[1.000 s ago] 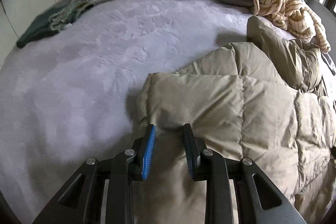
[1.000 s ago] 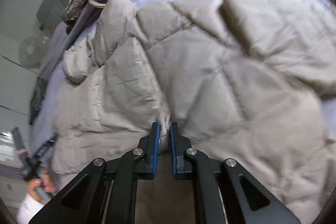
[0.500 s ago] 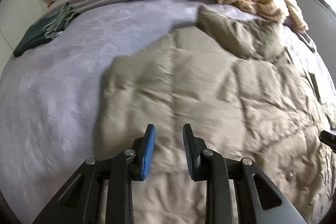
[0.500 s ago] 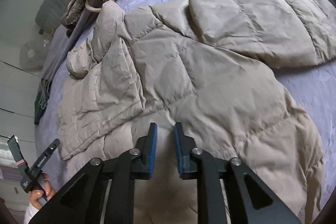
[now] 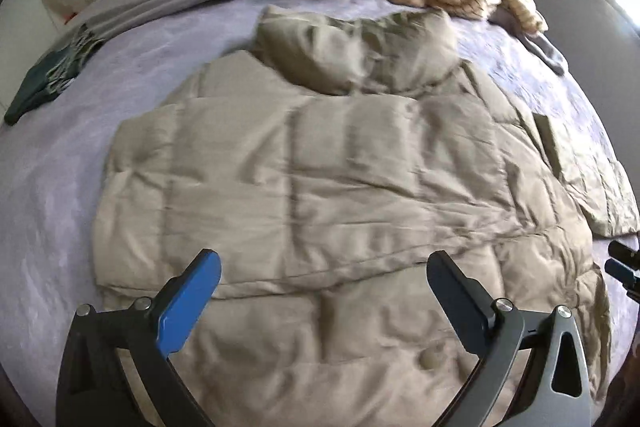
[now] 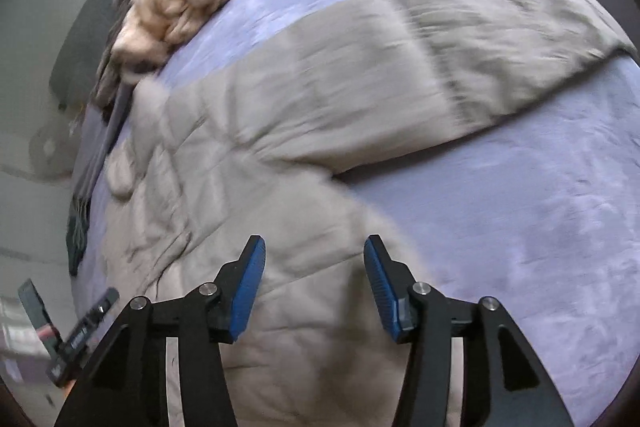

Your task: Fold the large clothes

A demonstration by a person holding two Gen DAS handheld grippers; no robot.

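Puffer jacket (image 5: pixel 320 187) lies spread flat on the bed (image 5: pixel 60 207). My left gripper (image 5: pixel 324 283) and right gripper (image 6: pixel 314 263) have just been opening, both empty. Next: pinch the outstretched sleeve (image 6: pixel 460 39) at its cuff, fold inward.

A second ago both claws were pinched on the padded beige jacket (image 5: pixel 320 187); now both have let go. The left claw (image 5: pixel 324 267) has just sprung wide, nothing between its pads, and the right claw (image 6: pixel 314 259) has just been opening too, empty above the hem. The jacket, bunched before, now lies spread on the bed (image 5: pixel 60 187), one sleeve (image 6: pixel 460 67) stretched out sideways.
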